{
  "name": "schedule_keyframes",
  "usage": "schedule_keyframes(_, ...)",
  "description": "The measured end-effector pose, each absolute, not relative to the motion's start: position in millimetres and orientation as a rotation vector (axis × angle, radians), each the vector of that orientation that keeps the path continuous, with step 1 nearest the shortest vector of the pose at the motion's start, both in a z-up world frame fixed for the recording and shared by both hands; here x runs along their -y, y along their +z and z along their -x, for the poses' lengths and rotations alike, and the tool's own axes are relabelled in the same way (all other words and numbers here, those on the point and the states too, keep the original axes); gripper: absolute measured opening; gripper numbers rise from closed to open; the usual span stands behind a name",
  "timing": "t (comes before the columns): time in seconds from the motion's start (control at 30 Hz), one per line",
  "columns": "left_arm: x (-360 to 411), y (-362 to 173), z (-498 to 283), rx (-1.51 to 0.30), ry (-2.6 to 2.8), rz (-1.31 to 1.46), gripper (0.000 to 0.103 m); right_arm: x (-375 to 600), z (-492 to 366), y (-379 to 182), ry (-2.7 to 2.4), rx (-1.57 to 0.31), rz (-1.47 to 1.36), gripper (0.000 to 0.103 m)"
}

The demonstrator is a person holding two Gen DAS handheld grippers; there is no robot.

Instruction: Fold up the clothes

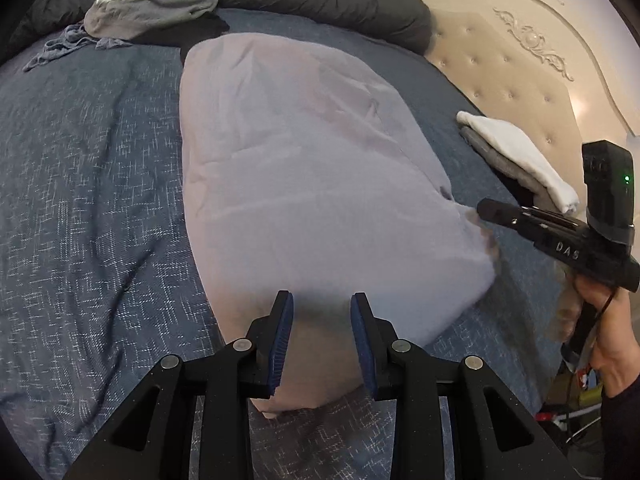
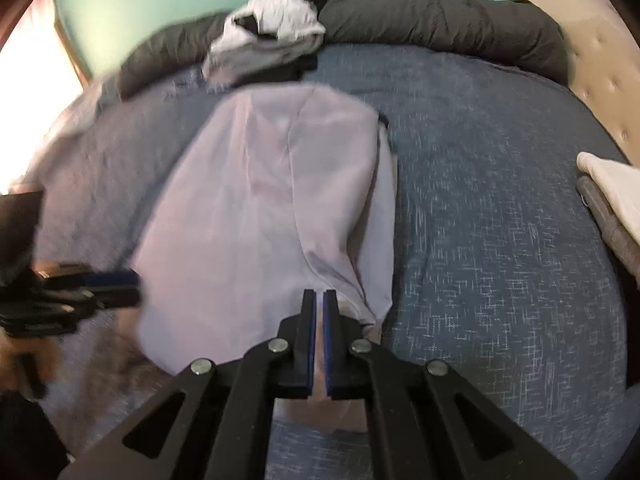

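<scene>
1. Your left camera alone shows the cream tufted headboard (image 1: 516, 76) and your hand (image 1: 608, 320).
2. The lilac garment (image 1: 304, 168) lies lengthwise mid-bed; bare blue blanket (image 1: 88, 152) flanks it.
3. Your left gripper (image 1: 322, 300) stands narrowly apart over the soft, creased hem; your right gripper (image 2: 319, 296) is pinched together at the near edge, grip unclear.

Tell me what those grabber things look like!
Both are black plastic. The left gripper and right gripper each have two fingers with blue pads and round silver bolts. Seen from the left camera, the right gripper has white letters "DAS", a boxy top with a small green light and a thin black cable. The person's sleeve is dark.
</scene>
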State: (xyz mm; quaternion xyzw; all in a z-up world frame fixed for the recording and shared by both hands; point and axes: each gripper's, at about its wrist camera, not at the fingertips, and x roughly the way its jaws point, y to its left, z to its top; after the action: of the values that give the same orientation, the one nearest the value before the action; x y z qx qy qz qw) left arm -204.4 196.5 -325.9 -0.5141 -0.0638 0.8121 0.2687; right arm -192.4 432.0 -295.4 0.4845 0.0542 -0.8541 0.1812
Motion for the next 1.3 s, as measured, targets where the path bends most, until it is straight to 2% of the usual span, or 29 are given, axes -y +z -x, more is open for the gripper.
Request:
schedule_keyframes(0.1, -198, -333, 203, 0.176, 2.178, 1.397, 0.032, -431, 196, -321, -2.398, -0.245, -1.428, 0.000)
schedule_keyframes(0.27, -206, -340, 200, 0.154, 2.176, 1.388, 0.032, -440, 198, -336, -2.380, -0.196, -1.452, 0.000)
schedule_keyframes(0.37, -206, -341, 199, 0.160, 2.182, 1.382, 0.032, -436, 204, -338, -2.365, -0.237, -1.469, 0.000)
schedule_keyframes(0.53, -199, -332, 194, 0.200, 2.203, 1.355, 0.032, -449, 215, -299, -2.391, -0.099, -1.417, 0.000)
schedule_keyframes(0.7, -190, -328, 193, 0.208, 2.227, 1.323, 0.032, -437, 243, -249, -2.409, -0.137, -1.283, 0.000)
schedule_keyframes(0.87, -187, -329, 193, 0.208, 2.234, 1.309, 0.032, -423, 293, -244, -2.379, -0.134, -1.311, 0.000)
schedule_keyframes(1.07, -194, -338, 193, 0.166, 2.211, 1.310, 0.032, -397, 343, -268, -2.354, -0.257, -1.382, 0.000)
schedule_keyframes(1.3, -190, -344, 196, 0.217, 2.182, 1.296, 0.032, -393, 380, -312, -2.335, -0.313, -1.511, 0.000)
